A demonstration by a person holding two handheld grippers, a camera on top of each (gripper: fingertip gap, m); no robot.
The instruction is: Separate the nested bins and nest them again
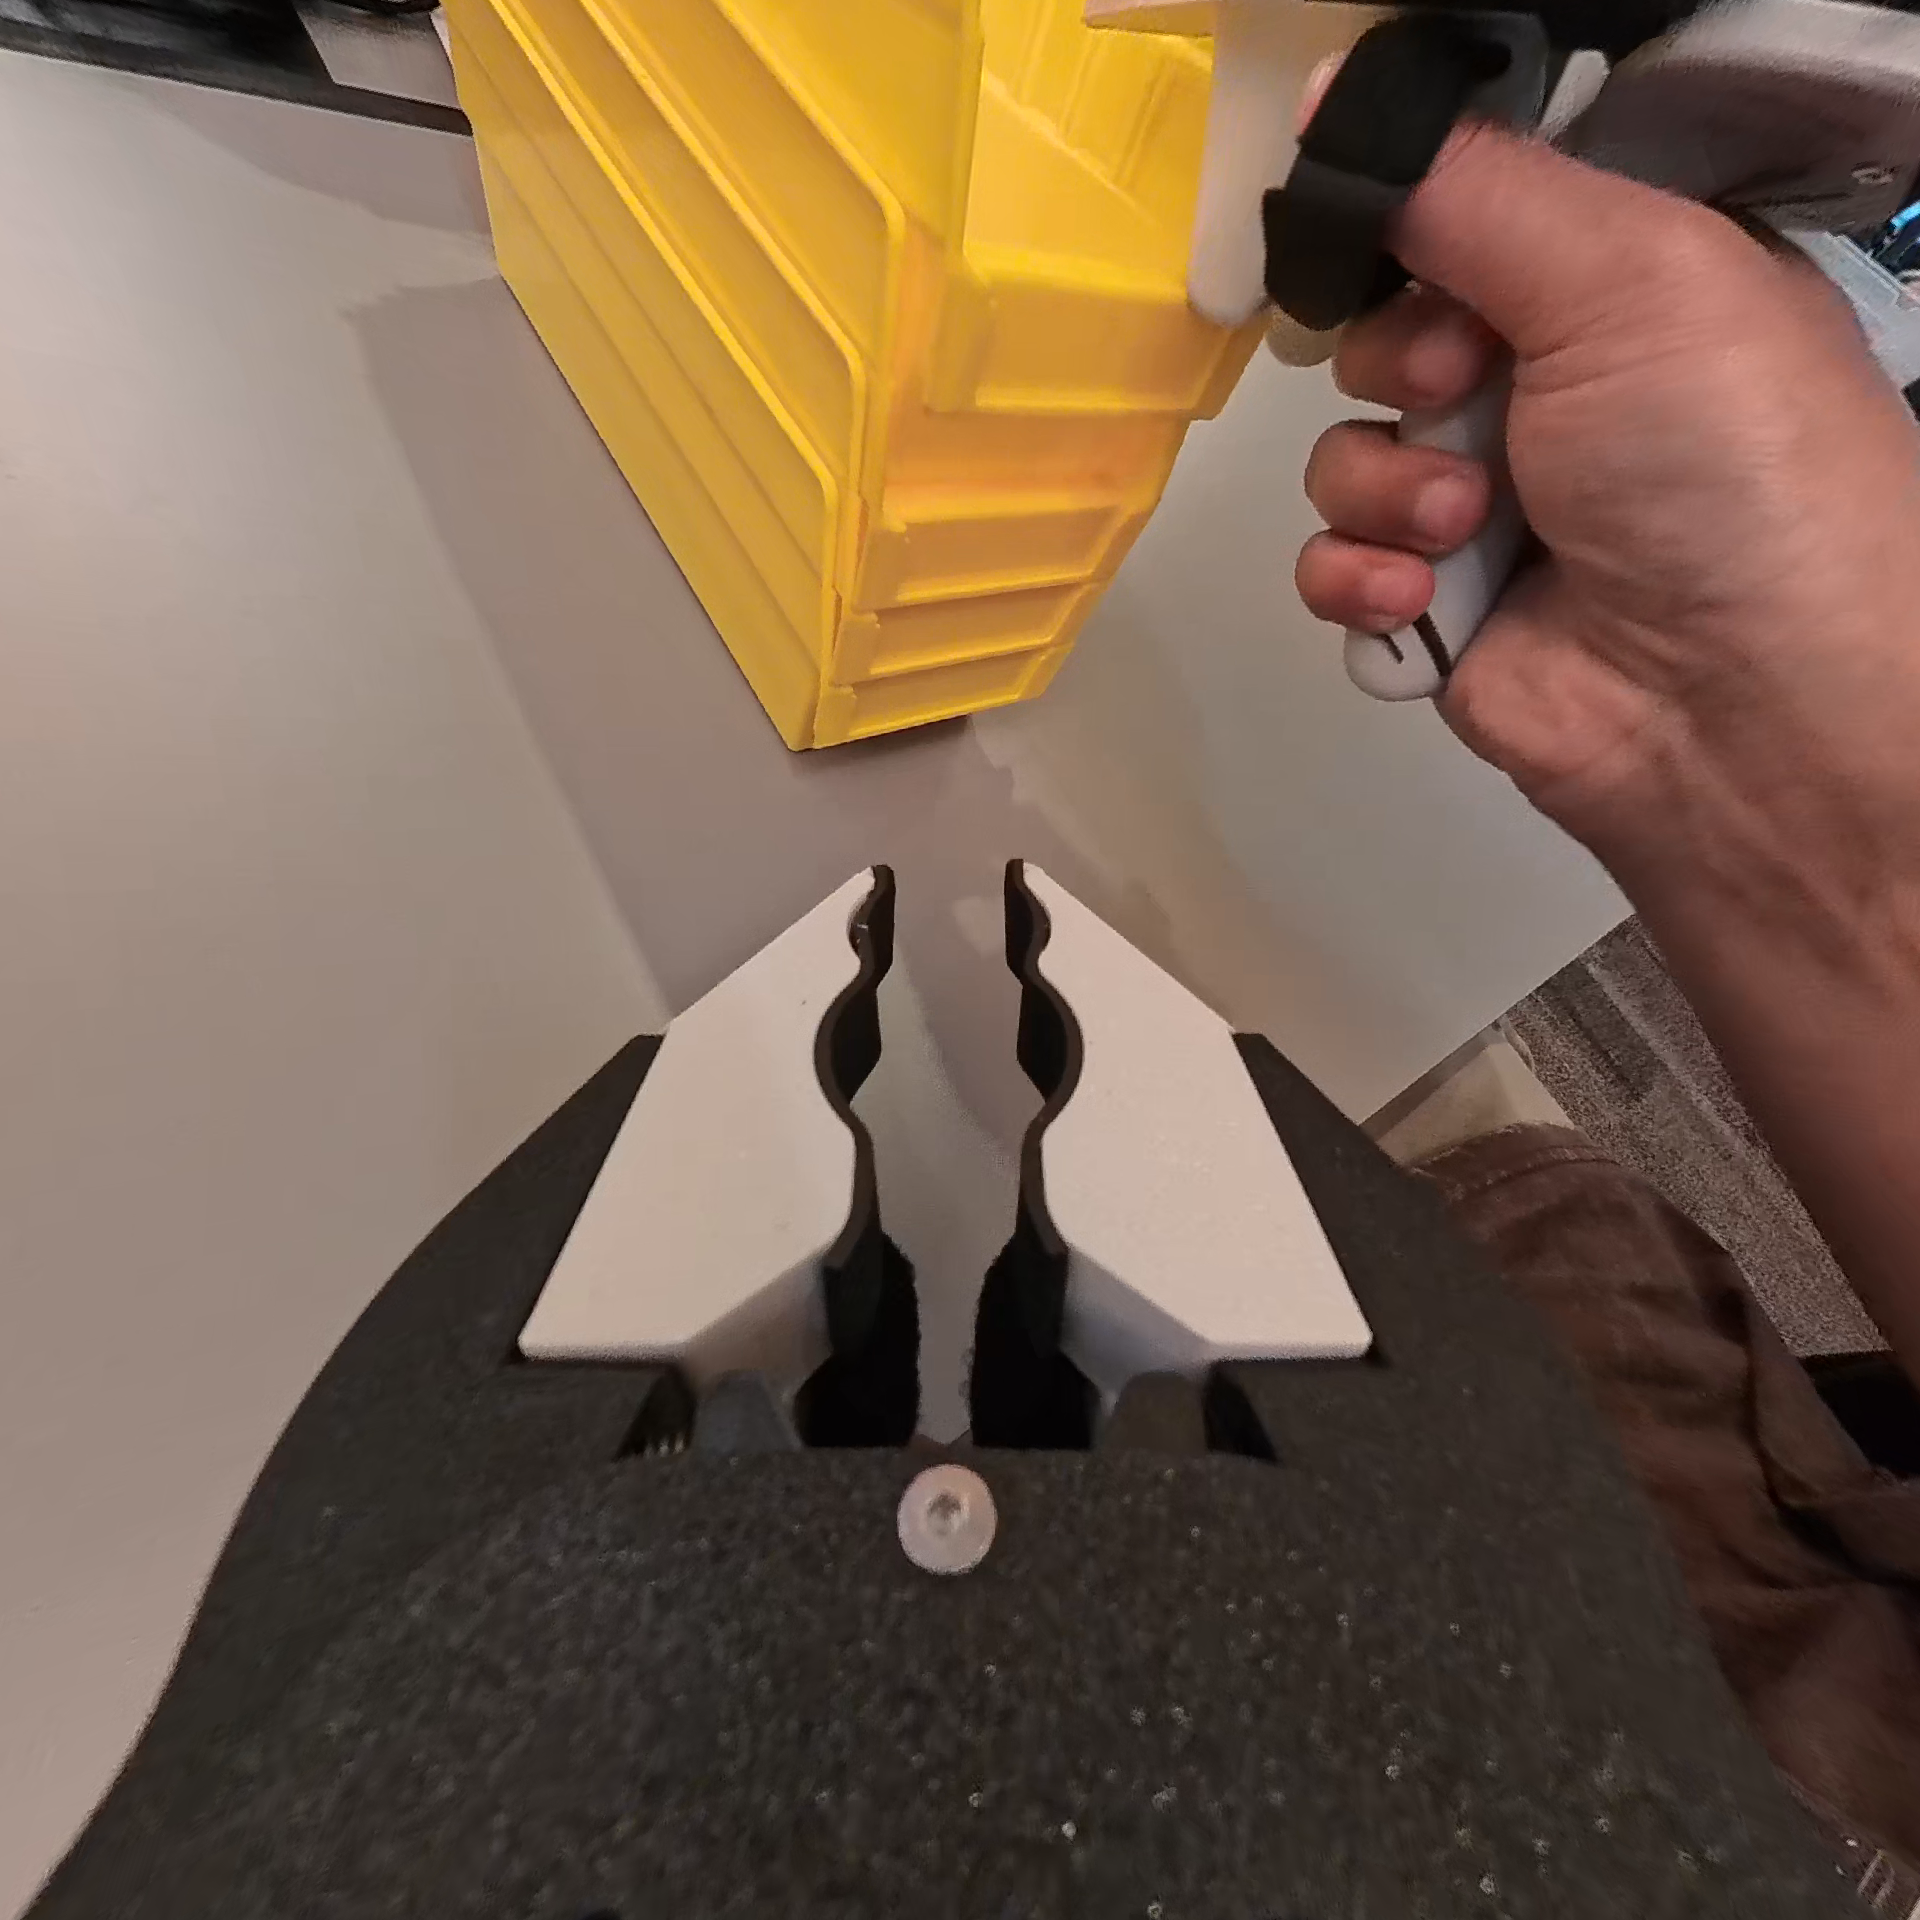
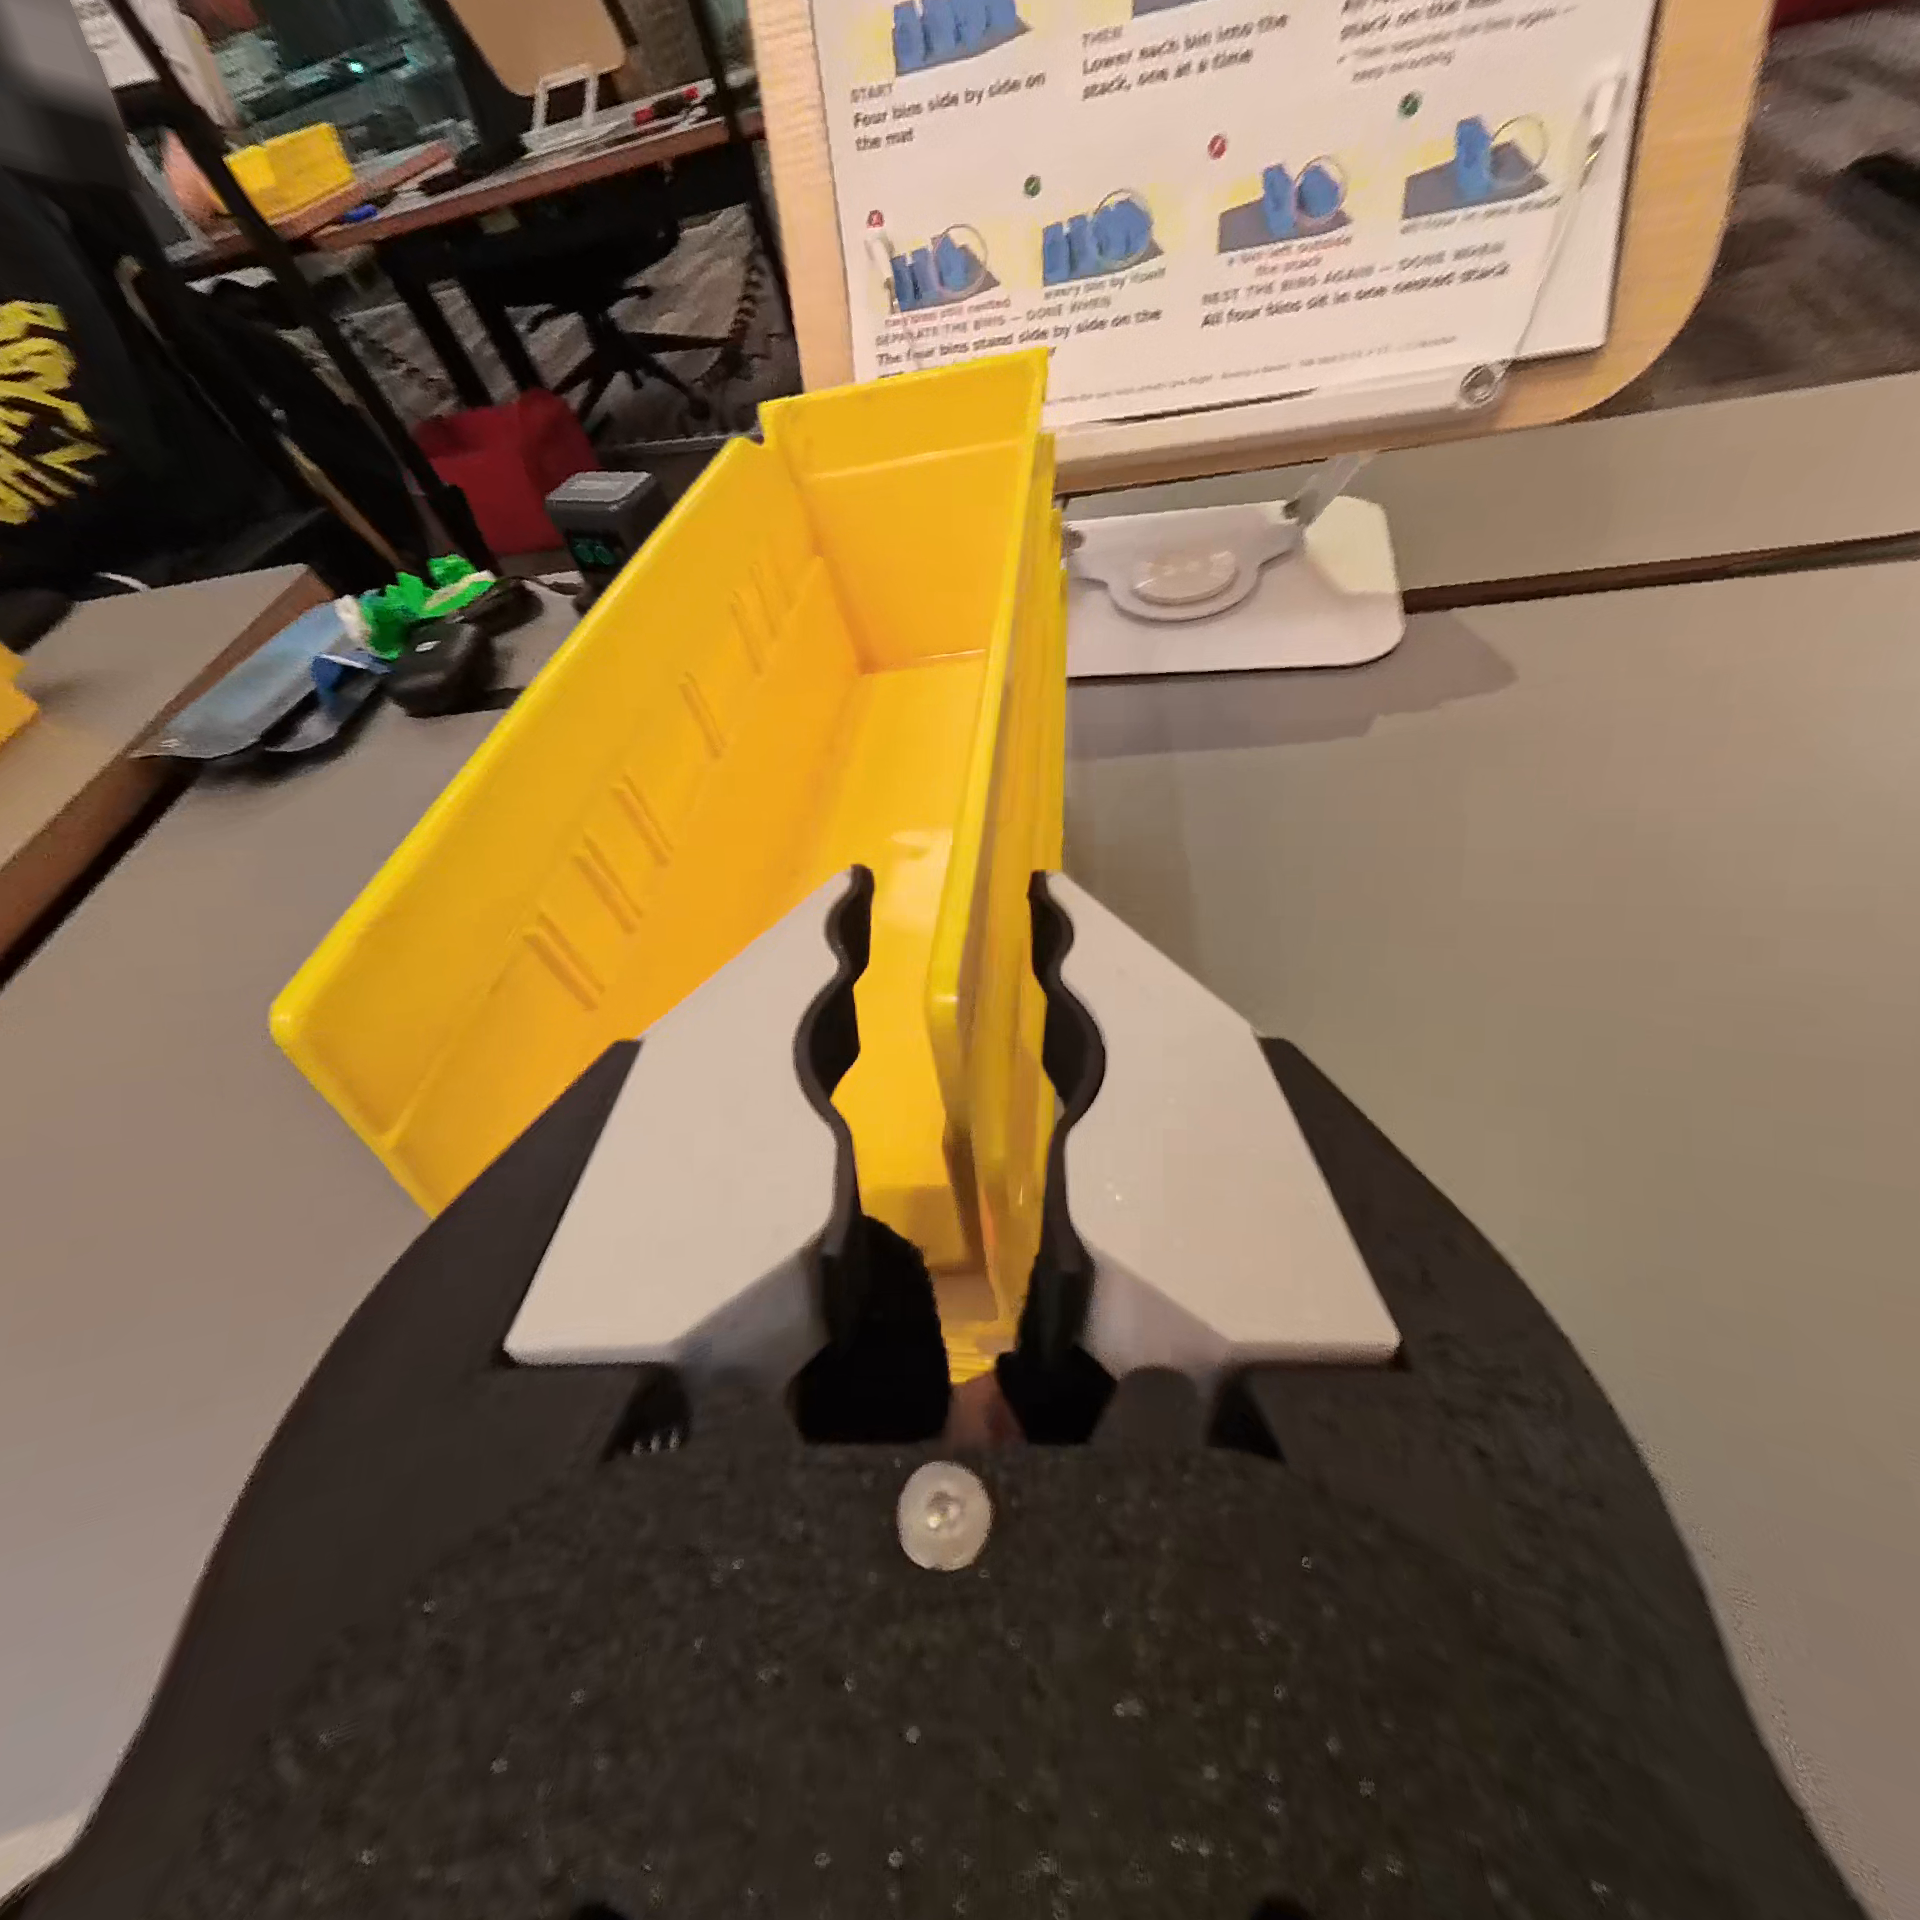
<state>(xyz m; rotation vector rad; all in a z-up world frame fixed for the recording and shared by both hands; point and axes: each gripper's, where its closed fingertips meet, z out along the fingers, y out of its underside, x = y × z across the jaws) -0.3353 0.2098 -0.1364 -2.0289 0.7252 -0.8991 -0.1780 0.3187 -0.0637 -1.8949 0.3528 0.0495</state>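
A stack of nested yellow bins point(image 1: 727, 416) stands on the grey table point(image 1: 260, 623). The top bin point(image 1: 1070, 322) sits higher than the others. My right gripper point(image 1: 1236, 208), held by a hand point(image 1: 1610, 468), grips its near corner from the right. In the right wrist view my right gripper point(image 2: 945, 883) is shut on the right side wall of that top bin point(image 2: 644, 831), with the wall running between the jaws. My left gripper point(image 1: 948, 883) is empty, its jaws a narrow gap apart. It hovers over the table just short of the stack's near end.
A stand point(image 2: 1226, 603) with an instruction sheet point(image 2: 1195, 187) is behind the bins. Small green, blue and black items point(image 2: 395, 644) lie at the table's left. The table's near right edge point(image 1: 1455, 1070) drops to carpet. A person in dark clothing point(image 2: 62, 416) is at far left.
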